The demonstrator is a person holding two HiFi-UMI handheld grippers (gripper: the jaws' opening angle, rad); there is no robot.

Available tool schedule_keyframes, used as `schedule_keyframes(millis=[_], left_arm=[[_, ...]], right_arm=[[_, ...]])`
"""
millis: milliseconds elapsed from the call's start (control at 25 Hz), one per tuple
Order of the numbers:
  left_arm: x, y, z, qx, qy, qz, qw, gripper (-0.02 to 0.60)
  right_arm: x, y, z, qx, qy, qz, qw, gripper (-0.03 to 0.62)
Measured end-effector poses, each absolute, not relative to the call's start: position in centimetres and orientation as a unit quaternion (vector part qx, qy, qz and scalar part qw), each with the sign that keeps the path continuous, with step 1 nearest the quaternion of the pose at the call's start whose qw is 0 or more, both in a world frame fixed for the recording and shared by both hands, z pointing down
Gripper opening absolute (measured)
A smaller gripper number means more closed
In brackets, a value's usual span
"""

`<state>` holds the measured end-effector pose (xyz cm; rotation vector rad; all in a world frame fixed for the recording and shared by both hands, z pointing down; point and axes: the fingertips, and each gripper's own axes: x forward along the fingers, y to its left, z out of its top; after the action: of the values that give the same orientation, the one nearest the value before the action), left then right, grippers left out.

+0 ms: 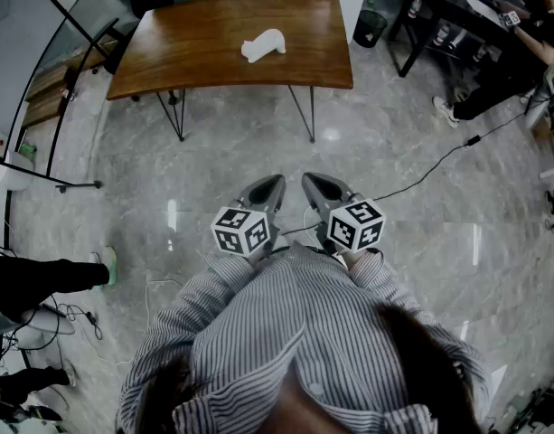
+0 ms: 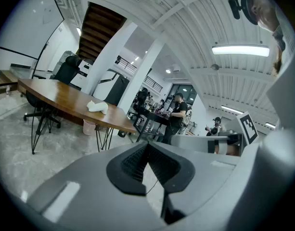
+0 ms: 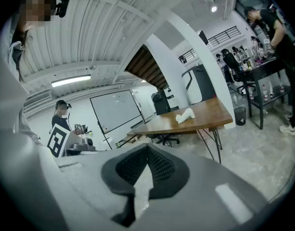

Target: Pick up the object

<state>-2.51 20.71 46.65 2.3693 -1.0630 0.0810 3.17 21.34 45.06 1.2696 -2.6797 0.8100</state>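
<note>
Person stands well back from a wooden table (image 1: pixel 168 52); the white object (image 1: pixel 263 45) lies on top, untouched. Left gripper (image 1: pixel 275 184) & right gripper (image 1: pixel 309 183) sit side by side near the chest, jaws closed on nothing. Looks like the approach step. Next: walk up, open one pair of jaws.

- left tongs (image 1: pixel 278 183): grey shells, black ribbed pads (image 2: pixel 130 167); its cube (image 1: pixel 243 231) white with black squares.
- right tongs (image 1: pixel 305 180): the same grey and black, with the same black-on-white marker pattern.
- shirt (image 1: pixel 295 333), behind the tongs: fine grey-and-white stripes.
- floor (image 1: pixel 421 242), under the tongs: pale grey, marbled with lighter veins.
- cable (image 1: pixel 430 163), right of the tongs: black.
- table (image 1: pixel 168 52), ahead of the tongs: warm brown wood grain; legs (image 1: pixel 174 116) black.
- object (image 1: pixel 263 45), on the table: plain white.
- bin (image 1: pixel 370 27), ahead and to the right: black.
- shoe (image 1: pixel 109 265), left of the tongs: pale green.
</note>
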Motion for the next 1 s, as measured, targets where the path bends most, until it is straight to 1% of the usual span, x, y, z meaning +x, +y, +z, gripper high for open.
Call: schedule_keyframes(millis=[160,520,760,1000], left_arm=[[-2.8,18.8,46.9,0.875,-0.401,0.033,0.27,0.005],[-2.1,17.2,45.8,0.875,-0.415,0.023,0.248,0.006],[-1.8,16.0,44.5,0.87,-0.441,0.001,0.219,0.005],[0.1,15.7,44.8,0.866,-0.444,0.004,0.23,0.005]], right_arm=[[2.9,19.7,45.7,0.404,-0.874,0.268,0.037,0.002],[3.5,17.7,44.6,0.39,-0.885,0.249,0.047,0.002],[4.0,17.4,43.7,0.364,-0.898,0.246,0.022,0.002],[6.2,16.7,44.0,0.364,-0.892,0.267,0.011,0.002]])
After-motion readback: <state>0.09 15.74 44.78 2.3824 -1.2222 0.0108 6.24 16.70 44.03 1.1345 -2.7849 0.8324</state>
